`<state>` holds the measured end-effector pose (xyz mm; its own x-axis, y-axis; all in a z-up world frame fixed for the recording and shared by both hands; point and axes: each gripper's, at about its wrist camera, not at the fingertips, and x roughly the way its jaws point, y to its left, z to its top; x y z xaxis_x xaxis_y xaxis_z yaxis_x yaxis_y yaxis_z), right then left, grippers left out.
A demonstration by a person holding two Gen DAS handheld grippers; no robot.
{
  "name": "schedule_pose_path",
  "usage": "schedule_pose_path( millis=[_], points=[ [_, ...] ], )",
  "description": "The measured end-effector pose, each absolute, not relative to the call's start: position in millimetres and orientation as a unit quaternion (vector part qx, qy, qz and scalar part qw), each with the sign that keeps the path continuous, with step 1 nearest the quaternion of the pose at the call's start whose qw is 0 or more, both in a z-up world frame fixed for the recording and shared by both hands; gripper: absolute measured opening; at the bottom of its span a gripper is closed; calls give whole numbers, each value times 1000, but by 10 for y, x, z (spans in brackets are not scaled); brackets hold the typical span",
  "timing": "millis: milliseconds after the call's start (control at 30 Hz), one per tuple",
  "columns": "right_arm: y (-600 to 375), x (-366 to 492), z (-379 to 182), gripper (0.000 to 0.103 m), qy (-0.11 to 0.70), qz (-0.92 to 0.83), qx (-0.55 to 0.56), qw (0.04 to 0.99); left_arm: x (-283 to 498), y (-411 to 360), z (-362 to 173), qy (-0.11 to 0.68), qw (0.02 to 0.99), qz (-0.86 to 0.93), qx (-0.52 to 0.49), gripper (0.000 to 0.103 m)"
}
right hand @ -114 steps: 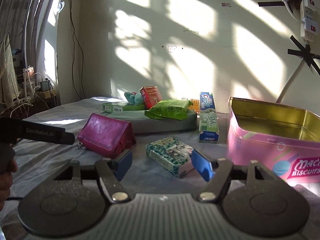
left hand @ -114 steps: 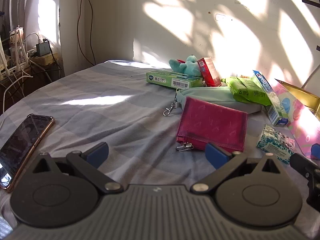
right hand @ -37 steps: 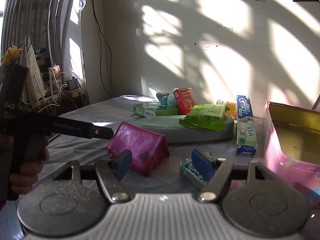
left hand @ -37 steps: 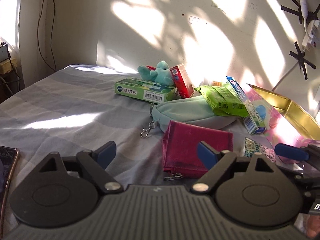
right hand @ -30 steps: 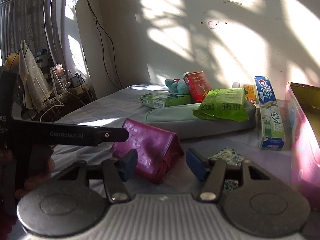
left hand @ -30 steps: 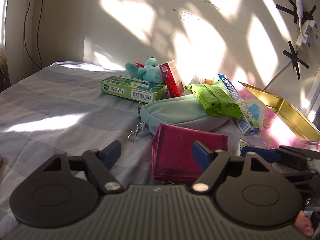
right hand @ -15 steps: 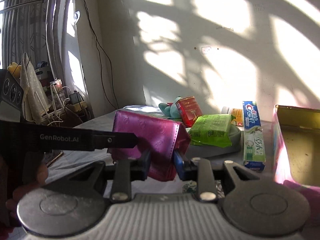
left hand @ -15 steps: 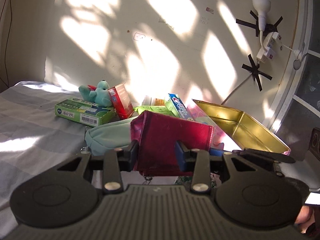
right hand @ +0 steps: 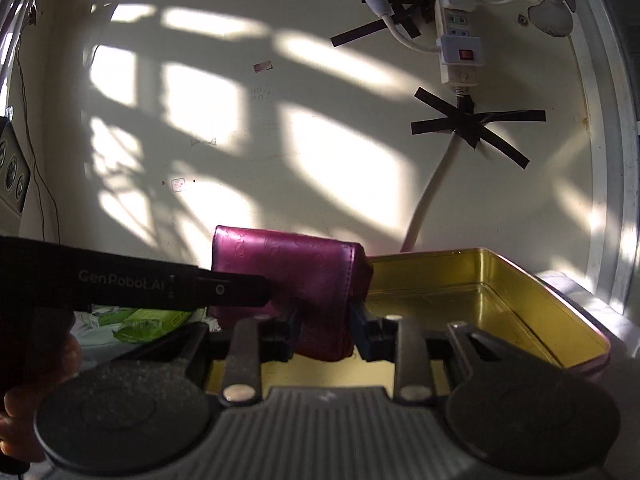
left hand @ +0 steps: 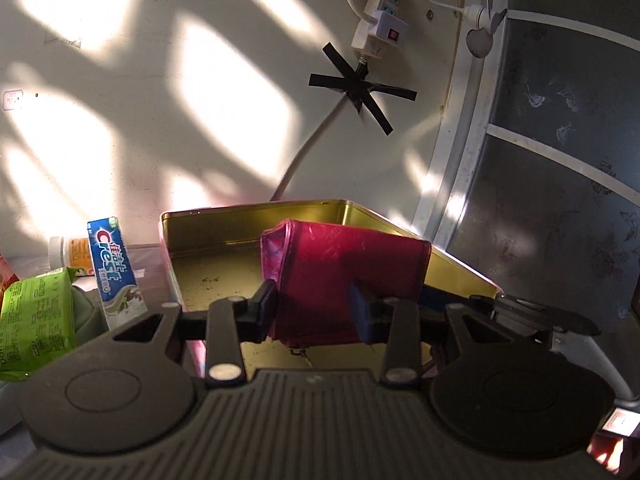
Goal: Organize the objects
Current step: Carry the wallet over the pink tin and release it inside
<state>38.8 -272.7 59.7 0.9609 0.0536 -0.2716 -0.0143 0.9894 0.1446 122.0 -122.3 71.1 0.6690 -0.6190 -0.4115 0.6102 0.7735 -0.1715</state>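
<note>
Both grippers grasp one magenta wallet (left hand: 344, 276), the left gripper (left hand: 316, 312) and right gripper (right hand: 324, 326) each pinching it between clenched fingers, aloft above the open gold-lined tin (left hand: 216, 248) just beyond.

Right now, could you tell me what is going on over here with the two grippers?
A person is tidying loose items into a gold-lined tin. Both the left gripper and the right gripper are shut on the same magenta pouch, one at each end, holding it in the air over the open tin. The tin looks empty so far. A toothpaste box, a green packet and a small bottle lie beside the tin.
</note>
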Motion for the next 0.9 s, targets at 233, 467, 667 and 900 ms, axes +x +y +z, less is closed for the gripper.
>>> schedule_pose_path(
  millis=[233, 467, 667, 900],
  points=[
    [-3001, 416, 319, 34, 140, -12, 111, 984, 1225, -1359, 628, 245, 922, -299, 18, 46],
    [-3007, 281, 372, 35, 107, -16, 112, 988, 1081, -1291, 686, 258, 935, -238, 52, 49],
    [-2878, 63, 464, 36, 90, -18, 118, 989, 853, -1170, 682, 264, 939, -205, 76, 53],
    [-2712, -275, 485, 38, 89, -15, 129, 987, 638, -1007, 672, 257, 944, -189, 79, 56]
  ],
)
